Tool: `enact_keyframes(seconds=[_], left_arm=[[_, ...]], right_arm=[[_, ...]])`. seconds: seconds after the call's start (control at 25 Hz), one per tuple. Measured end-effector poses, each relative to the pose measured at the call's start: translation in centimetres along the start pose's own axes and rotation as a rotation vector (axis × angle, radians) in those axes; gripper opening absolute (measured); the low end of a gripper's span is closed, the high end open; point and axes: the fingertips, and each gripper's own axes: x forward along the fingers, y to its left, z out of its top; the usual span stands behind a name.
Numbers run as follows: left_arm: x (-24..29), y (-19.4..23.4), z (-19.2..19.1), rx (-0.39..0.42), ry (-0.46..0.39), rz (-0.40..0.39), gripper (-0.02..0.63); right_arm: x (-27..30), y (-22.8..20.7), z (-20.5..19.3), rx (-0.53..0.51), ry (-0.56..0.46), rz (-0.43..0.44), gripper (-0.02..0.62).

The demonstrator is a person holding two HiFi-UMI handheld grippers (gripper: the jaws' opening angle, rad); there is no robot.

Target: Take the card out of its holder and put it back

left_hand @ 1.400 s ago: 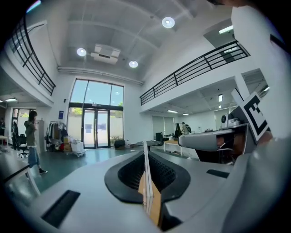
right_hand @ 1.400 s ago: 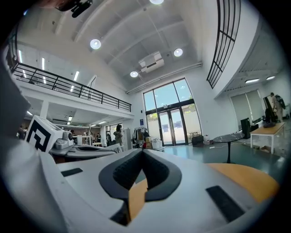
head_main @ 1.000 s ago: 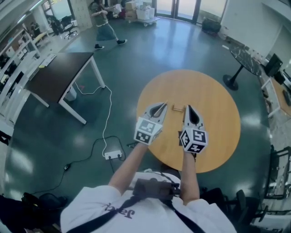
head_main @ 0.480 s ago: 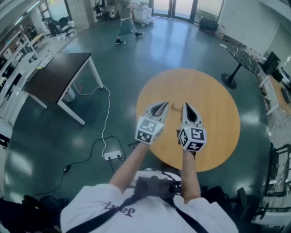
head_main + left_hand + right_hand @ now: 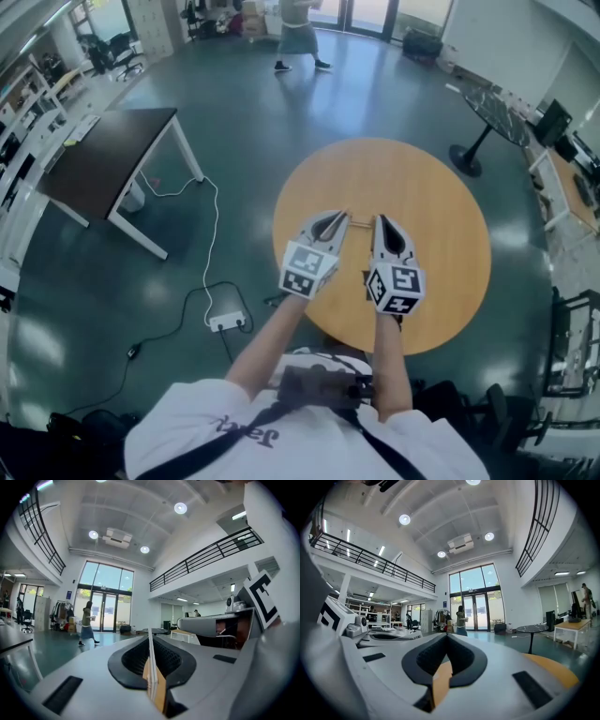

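Observation:
Both grippers hover over the round wooden table (image 5: pixel 441 216), tips pointing away from me. My left gripper (image 5: pixel 338 218) is shut on a thin white card (image 5: pixel 150 665), which shows edge-on between its dark pads and sticks up past the tips in the left gripper view. My right gripper (image 5: pixel 379 220) sits close beside it, jaws shut with nothing between them (image 5: pixel 446 635). A small wooden card holder (image 5: pixel 363 224) lies on the table just between and ahead of the two gripper tips. Whether the card touches the holder is hidden.
A dark rectangular desk (image 5: pixel 98 164) stands to the left on the green floor, with a power strip (image 5: pixel 228 321) and cable nearby. A black round table (image 5: pixel 487 103) stands far right. A person (image 5: pixel 298 33) walks by the glass doors.
The grippers stay nearly still over the holder, the left still holding the card. The head view has shifted slightly, and the person in the background has walked to the right.

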Motion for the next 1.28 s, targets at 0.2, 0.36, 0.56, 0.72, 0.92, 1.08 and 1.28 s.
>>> enact_keyframes(seconds=[0.2, 0.36, 0.56, 0.72, 0.92, 1.08, 1.28], left_arm=[[1.2, -0.3, -1.6, -0.038, 0.024, -0.013, 0.026], [2.0, -0.9, -4.5, -0.074, 0.082, -0.03, 0.026], [3.4, -1.5, -6.8, -0.115, 0.132, -0.043, 0.026], [4.4, -1.2, -7.8, -0.135, 0.152, -0.047, 0.026], [5.8, -0.3, -9.7, -0.132, 0.201, -0.026, 0.026], [6.4, 0.7, -11.1, -0.132, 0.236, 0.002, 0.026], [7.1, 2.4, -13.8, -0.141, 0.291, 0.027, 0.026]], right_arm=[[-0.2, -1.4, -1.1, 0.037, 0.028, -0.012, 0.023], [-0.2, -2.2, -2.7, 0.054, 0.066, -0.021, 0.023], [-0.1, -3.9, -4.6, 0.093, 0.115, -0.031, 0.023], [0.1, -5.1, -5.5, 0.116, 0.135, -0.042, 0.023], [0.7, -7.0, -6.3, 0.131, 0.153, -0.051, 0.023], [1.4, -8.0, -7.0, 0.143, 0.179, -0.048, 0.023], [2.6, -9.5, -8.3, 0.166, 0.211, -0.048, 0.023]])
